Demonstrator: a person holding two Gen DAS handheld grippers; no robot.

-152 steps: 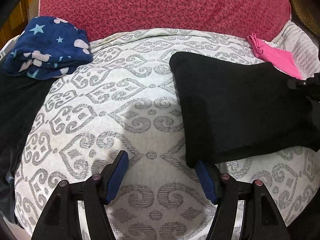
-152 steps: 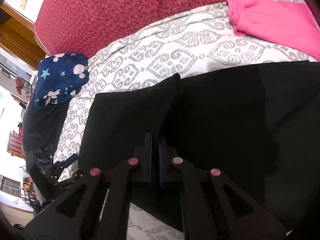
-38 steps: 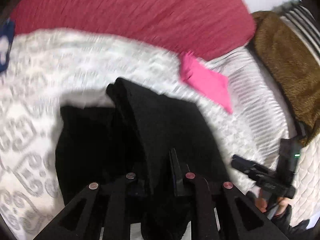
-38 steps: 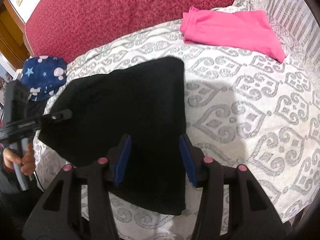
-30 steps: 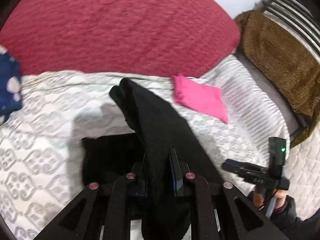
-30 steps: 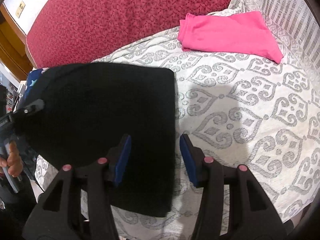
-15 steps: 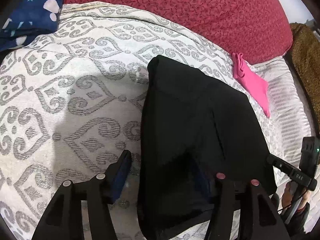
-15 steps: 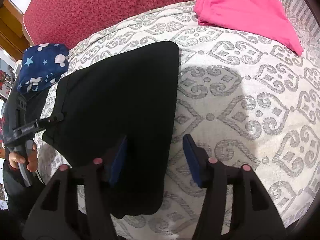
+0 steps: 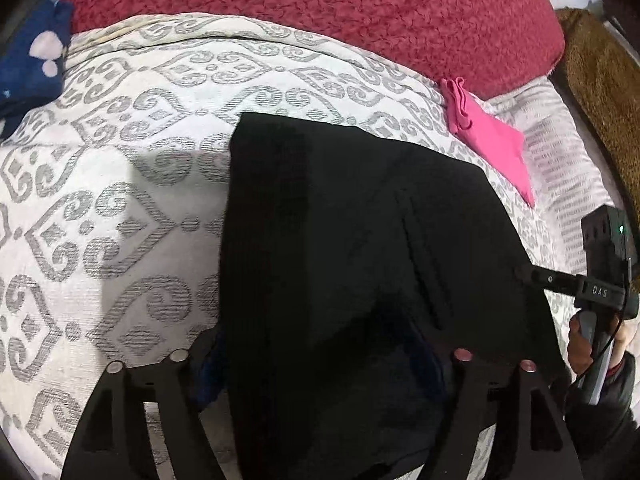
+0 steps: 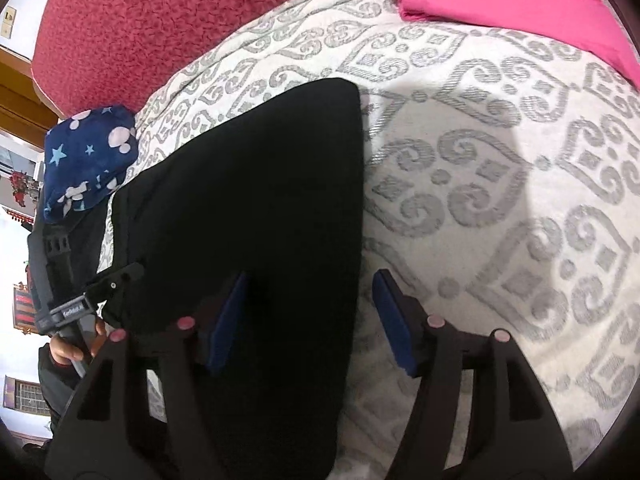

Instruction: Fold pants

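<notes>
Lying folded on a white bedspread [image 9: 120, 184] with a grey scroll pattern, the black pants [image 9: 340, 248] are seen from the left wrist camera as a dark slab that runs from the middle of the picture down to its lower edge. The left gripper [image 9: 320, 364] is held over the near end of the pants; its jaws are opening, the cloth is draped between and over them, and the pads are largely hidden by it, so no pressing on the fabric can be made out. A pink garment [image 9: 492, 148] is laid beyond the pants toward the upper right, a red blanket [image 9: 320, 12] is spread behind, and a blue star-print cloth [image 9: 28, 64] is glimpsed at the far left. At the right edge the right gripper [image 9: 532, 276] is reached toward the pants' side, gripped by a hand [image 9: 588, 340]. From the right wrist camera, the right gripper [image 10: 308, 320] is shown with its blue pads [image 10: 228, 316] spread and opening, one pad above the pants [image 10: 248, 208] and the other above the bedspread [image 10: 500, 208], the pants' right edge running between them unpinched. The left gripper [image 10: 128, 272] is seen at the pants' left edge.
</notes>
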